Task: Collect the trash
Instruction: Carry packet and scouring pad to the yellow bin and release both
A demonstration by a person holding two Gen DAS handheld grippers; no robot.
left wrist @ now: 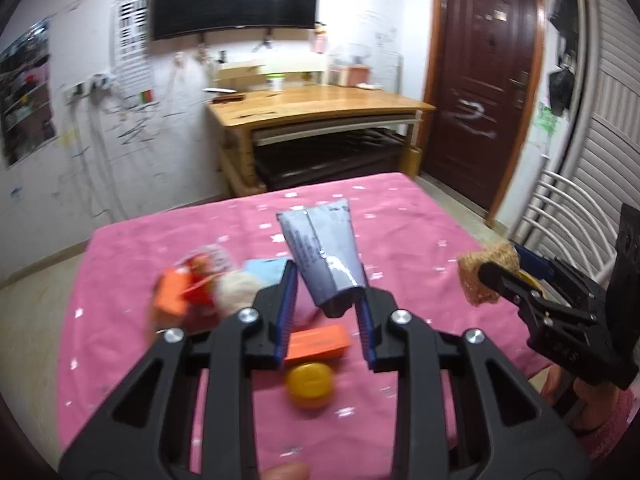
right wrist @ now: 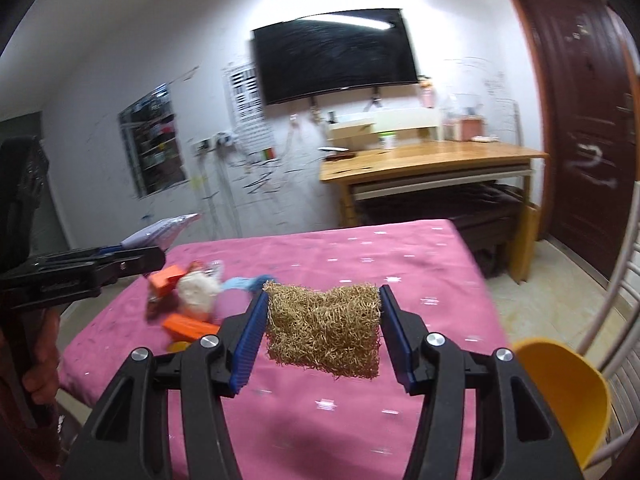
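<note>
Pouch point(left wrist: 324, 258) clamped upright in left tongs point(left wrist: 326, 312), scrubber point(right wrist: 324, 330) clamped crosswise in right tongs point(right wrist: 323, 334).

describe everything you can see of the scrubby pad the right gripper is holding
The scrub pad is a roughly rectangular block of tangled, straw-coloured coarse fibres, open and springy-looking like a loofah. The right gripper is shut on it, its blue pads pressing its left and right ends. The pad hangs flat-faced toward the camera, lifted above the pink tablecloth and touching nothing else. In the left wrist view it shows as a tan wad at the gripper tips. A yellow bin sits to the lower right.
</note>
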